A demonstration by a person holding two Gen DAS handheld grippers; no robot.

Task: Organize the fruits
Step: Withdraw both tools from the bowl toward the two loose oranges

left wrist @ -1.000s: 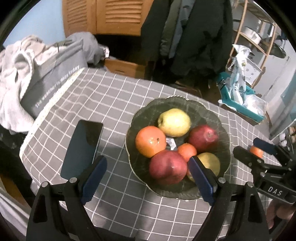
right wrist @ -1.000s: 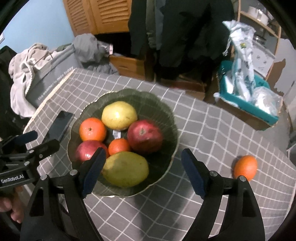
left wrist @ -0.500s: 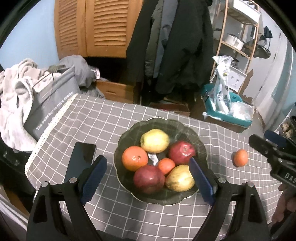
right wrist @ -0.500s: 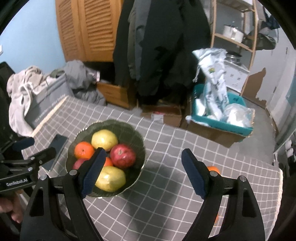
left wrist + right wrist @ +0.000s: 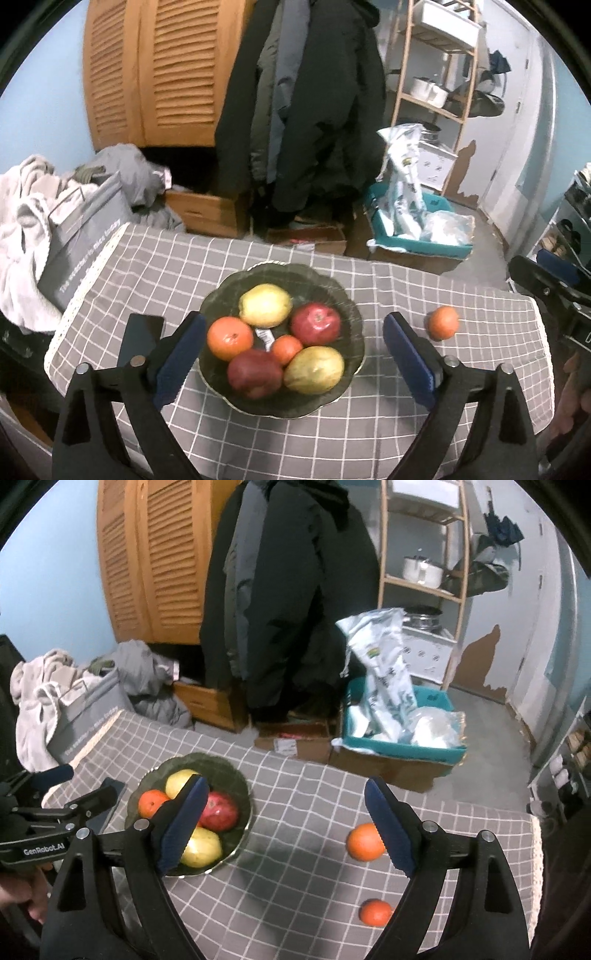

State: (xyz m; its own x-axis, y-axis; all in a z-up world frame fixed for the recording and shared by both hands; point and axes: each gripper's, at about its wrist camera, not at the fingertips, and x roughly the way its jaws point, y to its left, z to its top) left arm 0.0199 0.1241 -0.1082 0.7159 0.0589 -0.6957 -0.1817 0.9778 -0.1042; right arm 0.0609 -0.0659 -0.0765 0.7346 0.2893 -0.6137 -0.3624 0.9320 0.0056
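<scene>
Both tongs pulled back from bowl (image 5: 354, 314) | spread, empty | right view alone shows second loose orange (image 5: 375, 912)

From my right wrist view, "GenRobot.AI" reads in white on the left gripper (image 5: 70, 790) body. The grey bag (image 5: 85, 236) beside the table carries a white line of print, too blurred to read. A sticker in the bowl (image 5: 343, 306) is illegible.
</scene>
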